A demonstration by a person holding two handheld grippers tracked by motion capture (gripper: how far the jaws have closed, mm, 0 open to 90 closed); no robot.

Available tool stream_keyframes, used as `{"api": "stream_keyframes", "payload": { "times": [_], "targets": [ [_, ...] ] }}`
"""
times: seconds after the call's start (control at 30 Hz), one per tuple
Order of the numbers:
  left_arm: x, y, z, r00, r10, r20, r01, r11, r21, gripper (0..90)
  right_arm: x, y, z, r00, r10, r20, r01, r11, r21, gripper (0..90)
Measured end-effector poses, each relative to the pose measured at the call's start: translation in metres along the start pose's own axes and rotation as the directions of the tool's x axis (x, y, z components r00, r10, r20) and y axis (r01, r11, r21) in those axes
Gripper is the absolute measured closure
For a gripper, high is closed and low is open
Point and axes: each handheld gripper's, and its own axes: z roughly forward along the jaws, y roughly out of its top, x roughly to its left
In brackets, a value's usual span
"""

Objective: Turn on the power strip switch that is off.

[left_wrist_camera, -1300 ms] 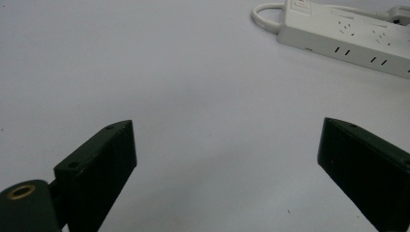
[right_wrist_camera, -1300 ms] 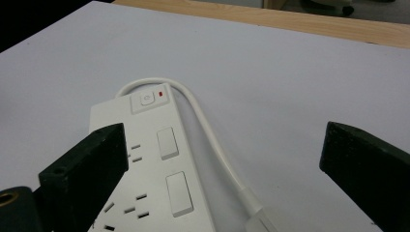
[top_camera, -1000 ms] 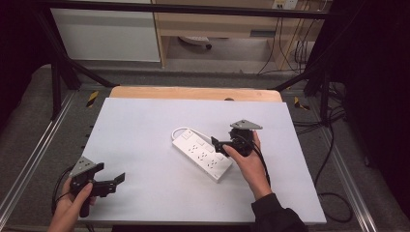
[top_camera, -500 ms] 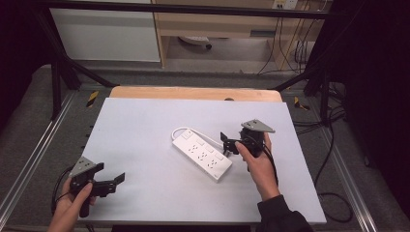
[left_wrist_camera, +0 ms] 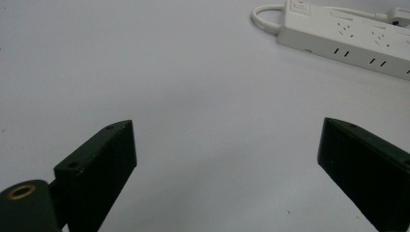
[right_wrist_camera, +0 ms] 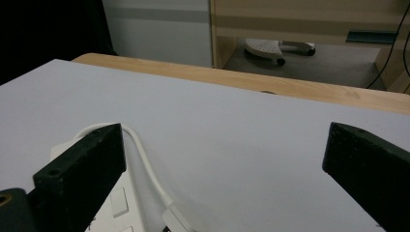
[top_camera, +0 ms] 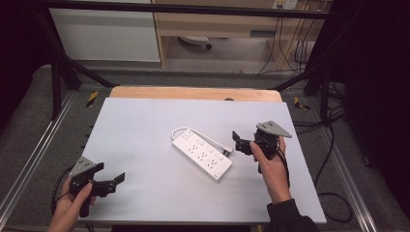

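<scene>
— Jaws on both sides stand wide apart and hold nothing: the right gripper point(top_camera: 240, 140) hovers at about 3 o'clock on the tabletop point(top_camera: 145, 125), the left gripper point(top_camera: 115, 182) sits low at 7 o'clock.

— And the power strip point(top_camera: 203, 154)?

— Lying flat near the centre, slanted from 11 toward 5 o'clock, just beside the right gripper. Its white cord point(top_camera: 193, 131) loops out from the 11 o'clock end, runs along the far side and ends in the plug point(top_camera: 226, 150), which rests next to the body at the right.

— How would you take it well?

— I'd judge the plug the likely target. Bring the right gripper down squarely across the plug head, not the soft cord, and close only once both pads bracket it. The left one could pin the strip so it doesn't skid.

— Count?

— One strip, one cord with one plug, two grippers, two hands.
</scene>
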Motion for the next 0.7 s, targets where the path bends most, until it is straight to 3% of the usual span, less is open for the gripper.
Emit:
{"api": "stream_keyframes", "payload": {
  "times": [0.47, 0.7],
  "targets": [
    [0.0, 0.0, 0.0, 1.0, -0.002, -0.002, 0.002, 1.0, 0.0, 6.6, -0.019, -0.002, -0.026, 0.9999, 0.009, 0.011, -0.009, 1.0, -0.019, 3.5],
    [0.001, 0.0, 0.0, 1.0, -0.004, -0.005, 0.004, 1.0, 0.002, 6.6, -0.033, -0.005, -0.047, 1.0, 0.007, -0.005, -0.007, 1.0, 0.021, 4.4]
  ]
}}
